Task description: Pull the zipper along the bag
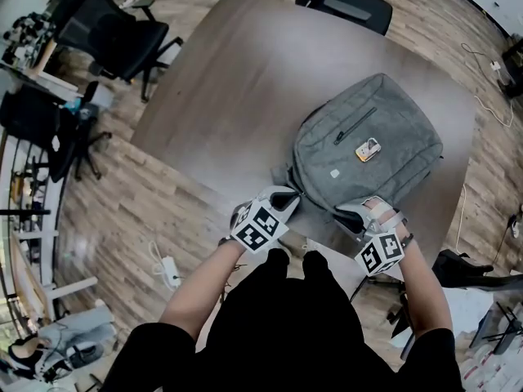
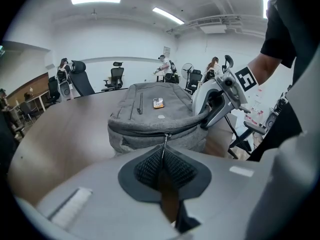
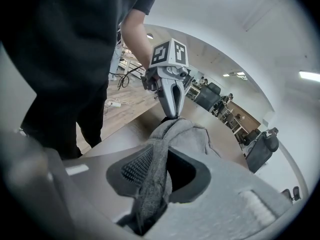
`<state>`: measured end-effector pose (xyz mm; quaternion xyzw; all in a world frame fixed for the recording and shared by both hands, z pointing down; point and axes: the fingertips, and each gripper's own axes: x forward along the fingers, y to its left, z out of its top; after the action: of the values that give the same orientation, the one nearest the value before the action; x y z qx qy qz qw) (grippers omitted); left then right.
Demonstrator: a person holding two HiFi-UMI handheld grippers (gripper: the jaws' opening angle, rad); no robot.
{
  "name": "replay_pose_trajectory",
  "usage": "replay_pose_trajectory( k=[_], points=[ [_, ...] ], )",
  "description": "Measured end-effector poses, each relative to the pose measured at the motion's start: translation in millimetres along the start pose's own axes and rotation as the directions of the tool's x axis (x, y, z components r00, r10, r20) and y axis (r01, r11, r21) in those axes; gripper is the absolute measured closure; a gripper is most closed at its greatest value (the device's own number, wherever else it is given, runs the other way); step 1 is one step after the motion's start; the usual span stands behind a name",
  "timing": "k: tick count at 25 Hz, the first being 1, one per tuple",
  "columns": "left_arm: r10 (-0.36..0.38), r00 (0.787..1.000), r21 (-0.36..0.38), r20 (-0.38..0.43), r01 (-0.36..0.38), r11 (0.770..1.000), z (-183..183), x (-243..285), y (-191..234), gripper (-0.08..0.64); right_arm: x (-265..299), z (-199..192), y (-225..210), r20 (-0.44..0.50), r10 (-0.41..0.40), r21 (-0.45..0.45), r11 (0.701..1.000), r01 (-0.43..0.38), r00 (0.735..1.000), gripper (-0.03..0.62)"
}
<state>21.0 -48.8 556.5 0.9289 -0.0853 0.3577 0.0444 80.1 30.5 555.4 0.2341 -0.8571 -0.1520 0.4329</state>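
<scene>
Holding the zipper pull (image 2: 165, 140), with the run along the bag (image 1: 368, 129) seemingly all left to do.
The grey bag lay flat on the bench (image 1: 229, 80), its near edge toward the person. The left hand-held gripper (image 2: 162, 156) had its jaws nearly together on the thin pull at that edge. The right hand-held gripper (image 3: 152, 176) was clamped on a fold of the bag's fabric, probably to steady it. Nothing inside the bag showed; a small orange tag (image 1: 368, 149) lay on top.
</scene>
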Motion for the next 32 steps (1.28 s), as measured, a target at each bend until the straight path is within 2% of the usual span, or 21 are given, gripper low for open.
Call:
replay_pose_trajectory(
  k=[3, 5, 7, 10, 14, 17, 19, 20, 21, 23, 24, 26, 29, 32],
  points=[
    [0.002, 1.0, -0.006, 0.002, -0.002, 1.0, 2, 1, 0, 0.526, -2, -4, -1, 0.003, 0.01, 0.037, 0.999, -0.01, 1.0, 0.502],
    [0.01, 1.0, -0.006, -0.005, -0.01, 1.0, 3, 0, -1, 0.532, -1, -4, -4, 0.007, 0.013, 0.14, 0.99, -0.014, 1.0, 0.499],
    [0.014, 1.0, -0.003, -0.011, -0.014, 1.0, 3, 0, -2, 0.534, -3, -1, -11, 0.013, -0.009, 0.268, 0.963, 0.005, 1.0, 0.484],
    [0.022, 1.0, 0.005, -0.019, -0.022, 1.0, 2, -1, -3, 0.535, -9, 8, -27, 0.011, -0.084, 0.445, 0.893, 0.071, 0.996, 0.424],
    [0.026, 1.0, 0.005, -0.017, -0.026, 1.0, 1, -1, -1, 0.534, -12, 28, -46, 0.03, -0.143, 0.603, 0.792, 0.096, 0.989, 0.417],
    [0.025, 1.0, 0.009, -0.004, -0.025, 1.0, 2, -1, -1, 0.534, -4, 36, -56, -0.003, -0.141, 0.676, 0.73, 0.106, 0.99, 0.416],
    [0.021, 1.0, 0.013, 0.004, -0.022, 1.0, 2, -2, 0, 0.534, 10, 39, -58, -0.046, -0.119, 0.719, 0.685, 0.115, 0.992, 0.416],
    [0.016, 1.0, 0.015, 0.008, -0.017, 1.0, 2, -4, 0, 0.534, 18, 40, -56, -0.077, -0.098, 0.73, 0.673, 0.123, 0.992, 0.414],
    [0.01, 1.0, 0.018, 0.012, -0.011, 1.0, 2, -5, 0, 0.534, 26, 39, -52, -0.117, -0.074, 0.727, 0.672, 0.137, 0.99, 0.406],
    [0.002, 1.0, 0.032, 0.02, -0.003, 0.999, 2, -5, 0, 0.534, 38, 33, -46, -0.206, -0.047, 0.694, 0.697, 0.18, 0.977, 0.402],
    [0.002, 1.0, 0.046, 0.025, -0.003, 0.999, 2, -5, 1, 0.534, 41, 30, -45, -0.236, -0.05, 0.677, 0.708, 0.201, 0.971, 0.418],
    [0.003, 1.0, 0.085, 0.029, -0.006, 0.996, 3, -4, 0, 0.534, 43, 25, -42, -0.269, -0.076, 0.643, 0.728, 0.237, 0.96, 0.5],
    [-0.029, 0.999, 0.088, 0.039, 0.026, 0.996, 5, -2, 2, 0.532, 41, 23, -39, -0.302, -0.129, 0.545, 0.79, 0.282, 0.945, 0.528],
    [-0.065, 0.997, 0.054, 0.05, 0.063, 0.997, 1, -3, 7, 0.532, 39, 22, -34, -0.306, -0.135, 0.464, 0.843, 0.271, 0.943, 0.536]
  ],
)
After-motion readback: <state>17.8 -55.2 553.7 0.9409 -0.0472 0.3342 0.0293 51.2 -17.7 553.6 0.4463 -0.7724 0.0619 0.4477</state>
